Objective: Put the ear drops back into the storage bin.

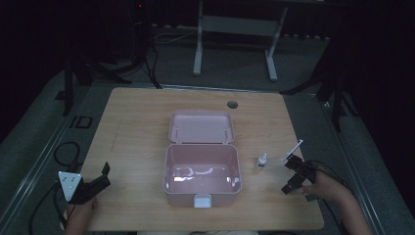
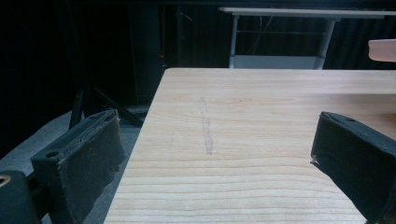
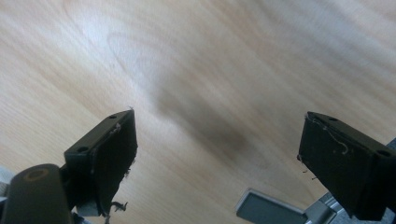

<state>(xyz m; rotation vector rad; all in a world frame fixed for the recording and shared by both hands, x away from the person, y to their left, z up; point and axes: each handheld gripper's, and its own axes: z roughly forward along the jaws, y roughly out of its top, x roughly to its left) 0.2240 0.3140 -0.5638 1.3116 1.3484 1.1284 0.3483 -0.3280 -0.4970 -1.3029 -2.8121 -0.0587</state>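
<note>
An open pink box [image 1: 201,175] with its lid [image 1: 201,127] laid back stands in the middle of the wooden table [image 1: 137,122]. To its right stands a small white bottle [image 1: 263,160], with a thin white syringe-like stick [image 1: 293,148] lying just beyond it. My right gripper [image 1: 289,175] is open just right of the bottle, jaws wide above bare wood [image 3: 219,123]. My left gripper [image 1: 103,177] is open near the table's front left corner, nothing between its jaws [image 2: 217,126]. A corner of the pink box [image 2: 383,49] shows at the right edge of the left gripper view.
A round cable hole [image 1: 232,104] sits near the table's far edge. A grey-framed bench [image 1: 235,29] stands on the floor behind. Cables [image 1: 66,154] lie on the floor to the left. The table's edge with grey metal [image 3: 275,210] lies just below my right gripper.
</note>
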